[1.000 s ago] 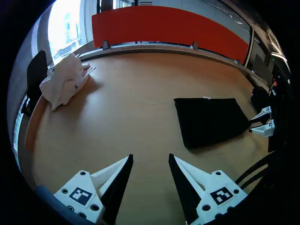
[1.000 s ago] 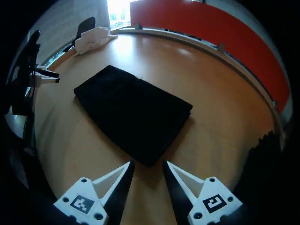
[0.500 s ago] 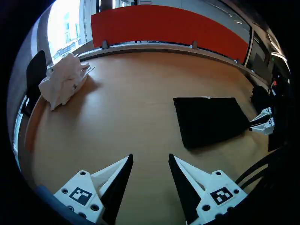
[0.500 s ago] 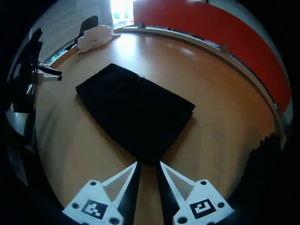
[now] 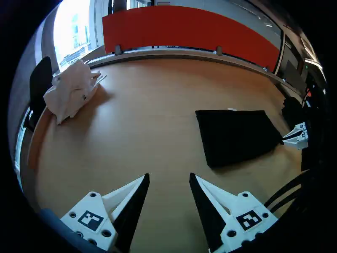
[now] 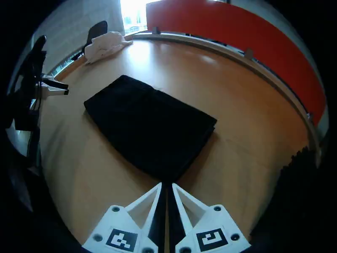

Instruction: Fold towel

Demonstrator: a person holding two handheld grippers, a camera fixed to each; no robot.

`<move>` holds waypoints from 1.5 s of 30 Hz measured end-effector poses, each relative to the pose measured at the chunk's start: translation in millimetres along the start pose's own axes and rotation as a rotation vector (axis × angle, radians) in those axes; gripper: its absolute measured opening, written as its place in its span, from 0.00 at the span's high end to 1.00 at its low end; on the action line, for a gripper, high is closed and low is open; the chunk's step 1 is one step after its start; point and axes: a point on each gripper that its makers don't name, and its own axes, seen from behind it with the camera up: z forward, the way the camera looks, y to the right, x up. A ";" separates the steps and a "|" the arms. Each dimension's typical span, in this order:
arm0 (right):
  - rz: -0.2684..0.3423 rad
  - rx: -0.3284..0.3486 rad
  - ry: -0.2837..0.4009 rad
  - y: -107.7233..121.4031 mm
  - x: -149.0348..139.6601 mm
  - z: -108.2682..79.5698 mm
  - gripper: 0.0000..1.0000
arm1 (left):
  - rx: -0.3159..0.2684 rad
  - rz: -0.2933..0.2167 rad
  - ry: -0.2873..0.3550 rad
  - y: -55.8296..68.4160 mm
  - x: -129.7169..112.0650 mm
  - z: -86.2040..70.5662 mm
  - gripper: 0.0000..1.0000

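A black towel (image 5: 236, 135), folded into a flat rectangle, lies on the wooden table (image 5: 143, 114). In the left gripper view my left gripper (image 5: 168, 177) hovers open over bare wood, well to the left of the towel. My right gripper (image 5: 295, 139) shows small at the towel's far right corner. In the right gripper view the black towel (image 6: 147, 126) stretches away from my right gripper (image 6: 167, 185), whose fingers are closed with their tips on the towel's near corner. My left gripper (image 6: 61, 89) appears at the far left, beyond the towel.
A crumpled white cloth pile (image 5: 71, 88) sits at the table's far left corner, with a dark chair (image 5: 40, 82) behind it. A red partition (image 5: 189, 29) runs along the table's back edge. Dark chair parts (image 6: 295, 168) stand at the right.
My right gripper's fingers have closed from wide apart to nearly touching at the towel's near corner. The left gripper has stayed in place and open.
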 end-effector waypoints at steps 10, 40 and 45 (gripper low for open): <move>-0.001 -0.023 0.038 -0.4 16.3 -7.7 0.92 | 0.001 0.000 0.001 -1.3 2.0 1.1 0.31; -0.118 -0.115 0.244 15.4 116.0 -88.1 0.92 | -0.003 0.002 0.032 3.5 20.9 -4.1 0.31; -0.138 -0.120 0.260 16.4 124.9 -99.1 0.93 | -0.003 0.001 0.036 3.8 22.8 -5.5 0.31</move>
